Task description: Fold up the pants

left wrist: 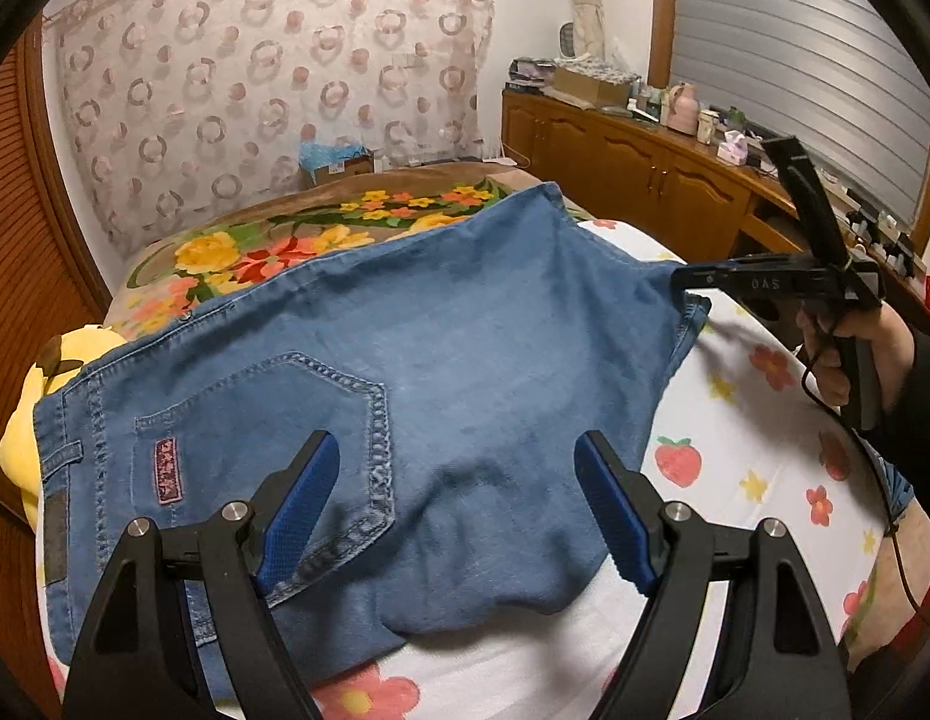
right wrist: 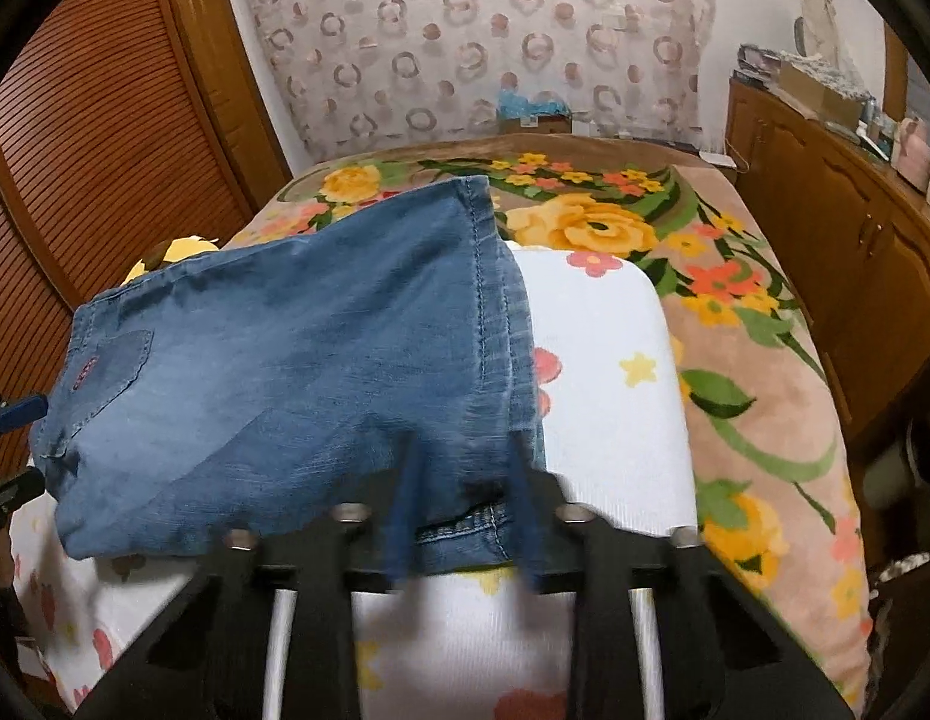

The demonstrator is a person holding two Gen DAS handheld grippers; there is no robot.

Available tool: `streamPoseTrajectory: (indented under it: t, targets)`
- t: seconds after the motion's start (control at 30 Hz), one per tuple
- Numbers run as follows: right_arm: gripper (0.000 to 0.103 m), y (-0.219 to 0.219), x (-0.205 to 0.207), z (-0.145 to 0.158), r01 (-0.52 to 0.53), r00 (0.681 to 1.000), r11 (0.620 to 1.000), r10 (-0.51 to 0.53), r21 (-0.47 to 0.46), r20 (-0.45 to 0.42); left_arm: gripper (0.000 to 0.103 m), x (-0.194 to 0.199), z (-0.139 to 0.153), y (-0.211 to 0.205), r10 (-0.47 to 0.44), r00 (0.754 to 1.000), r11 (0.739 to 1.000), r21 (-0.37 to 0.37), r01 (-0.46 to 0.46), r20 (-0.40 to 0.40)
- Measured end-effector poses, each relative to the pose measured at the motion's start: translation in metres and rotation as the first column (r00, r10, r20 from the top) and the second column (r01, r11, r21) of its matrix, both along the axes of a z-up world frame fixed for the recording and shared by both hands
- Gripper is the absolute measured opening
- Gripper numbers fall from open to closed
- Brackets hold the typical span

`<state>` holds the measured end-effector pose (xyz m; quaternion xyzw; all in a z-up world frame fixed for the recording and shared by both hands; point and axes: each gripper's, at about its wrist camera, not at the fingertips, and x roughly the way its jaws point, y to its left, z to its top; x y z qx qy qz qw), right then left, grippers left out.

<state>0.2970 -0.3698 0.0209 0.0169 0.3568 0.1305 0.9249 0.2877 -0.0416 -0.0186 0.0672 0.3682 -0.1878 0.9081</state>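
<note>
Already folded, pants (left wrist: 405,360) lie between open left gripper (left wrist: 456,504) and right gripper (right wrist: 465,498).

Pants (left wrist: 405,324) on bed (right wrist: 765,396), cabinet (left wrist: 633,162) beside.

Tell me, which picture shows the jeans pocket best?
The left wrist view: the pocket is big, near, with clear stitching and a red label. In the right wrist view the same pocket is small, far left on the jeans.
</note>
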Motion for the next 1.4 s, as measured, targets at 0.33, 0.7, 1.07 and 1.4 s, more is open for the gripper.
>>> streamPoseTrajectory:
  t: [0.33,0.7,1.07,1.4]
  targets:
    - [0.007,-0.023,-0.018,-0.001,0.032,0.998,0.999,-0.031,-0.017,0.046,0.081,-0.001,-0.005,0.003,0.007,1.000,1.000,-0.002,-0.007,-0.009]
    - [0.008,-0.019,-0.004,-0.020,0.041,0.999,0.997,-0.042,-0.065,-0.021,0.081,-0.020,-0.014,0.069,0.139,0.990,0.990,0.006,-0.139,-0.008]
    - [0.037,-0.011,-0.009,-0.020,-0.010,0.999,0.999,0.008,-0.033,-0.043,0.073,-0.059,-0.031,0.203,0.396,0.918,0.918,0.035,-0.395,-0.031]
    - [0.042,0.001,0.003,-0.024,-0.035,0.998,0.995,0.030,-0.090,-0.061,0.064,-0.044,-0.061,0.234,0.442,0.889,0.897,0.031,-0.442,-0.116]
